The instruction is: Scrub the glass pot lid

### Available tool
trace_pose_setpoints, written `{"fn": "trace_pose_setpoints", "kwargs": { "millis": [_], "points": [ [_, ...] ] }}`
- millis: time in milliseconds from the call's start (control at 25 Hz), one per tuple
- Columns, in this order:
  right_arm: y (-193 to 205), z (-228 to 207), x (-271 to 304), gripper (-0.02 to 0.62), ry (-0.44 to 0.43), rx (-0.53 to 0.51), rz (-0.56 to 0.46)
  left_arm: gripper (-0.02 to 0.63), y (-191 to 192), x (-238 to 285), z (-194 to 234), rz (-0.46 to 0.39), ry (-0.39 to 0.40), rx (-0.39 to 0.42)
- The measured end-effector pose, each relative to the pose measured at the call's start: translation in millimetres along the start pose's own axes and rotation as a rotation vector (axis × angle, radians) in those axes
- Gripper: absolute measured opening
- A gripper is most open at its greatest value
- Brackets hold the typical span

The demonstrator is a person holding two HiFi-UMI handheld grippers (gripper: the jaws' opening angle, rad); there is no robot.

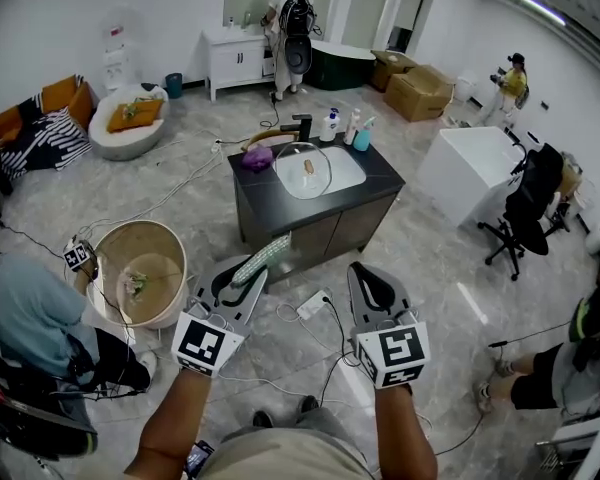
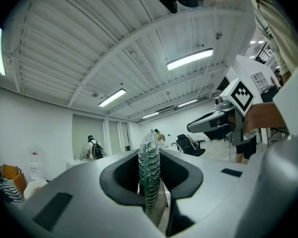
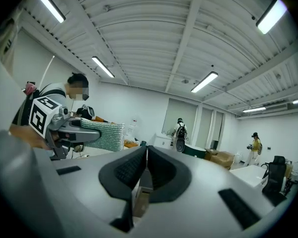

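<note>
The glass pot lid (image 1: 305, 168) lies in the white sink (image 1: 346, 173) of a dark cabinet, well ahead of both grippers. My left gripper (image 1: 245, 273) is shut on a green-and-white scrub sponge (image 1: 263, 256) that sticks out forward past its jaws. In the left gripper view the sponge (image 2: 149, 167) stands edge-on between the jaws of the left gripper (image 2: 150, 195). My right gripper (image 1: 368, 276) is held beside it, shut with nothing in it; its pads meet in the right gripper view (image 3: 145, 165). Both grippers hang over the floor, short of the cabinet.
On the counter stand a dark faucet (image 1: 298, 125), several bottles (image 1: 345, 128) and a purple object (image 1: 257, 158). A round beige tub (image 1: 140, 273) and a person sit at the left. Cables (image 1: 315, 308) run over the floor. An office chair (image 1: 525, 203) stands to the right.
</note>
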State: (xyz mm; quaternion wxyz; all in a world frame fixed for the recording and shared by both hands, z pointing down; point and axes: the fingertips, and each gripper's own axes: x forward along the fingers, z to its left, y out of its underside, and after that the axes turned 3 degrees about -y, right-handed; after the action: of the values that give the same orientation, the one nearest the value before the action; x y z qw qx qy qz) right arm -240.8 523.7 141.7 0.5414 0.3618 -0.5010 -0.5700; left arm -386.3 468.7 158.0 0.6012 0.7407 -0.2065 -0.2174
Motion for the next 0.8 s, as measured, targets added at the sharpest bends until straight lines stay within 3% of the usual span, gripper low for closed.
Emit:
{"fn": "trace_pose_setpoints", "kwargs": {
  "millis": [320,640,800],
  "points": [
    [6,-20,13,0.026,0.004,0.021,-0.007,0.092,13,22,9,-0.02,0.001,0.017],
    [19,-67,65,0.026,-0.028,0.041,-0.033,0.092,27,71,32,0.019,-0.048,0.04],
    [32,-105,99,0.026,-0.055,0.052,-0.032,0.092,40,113,38,0.085,-0.08,-0.016]
  ]
}}
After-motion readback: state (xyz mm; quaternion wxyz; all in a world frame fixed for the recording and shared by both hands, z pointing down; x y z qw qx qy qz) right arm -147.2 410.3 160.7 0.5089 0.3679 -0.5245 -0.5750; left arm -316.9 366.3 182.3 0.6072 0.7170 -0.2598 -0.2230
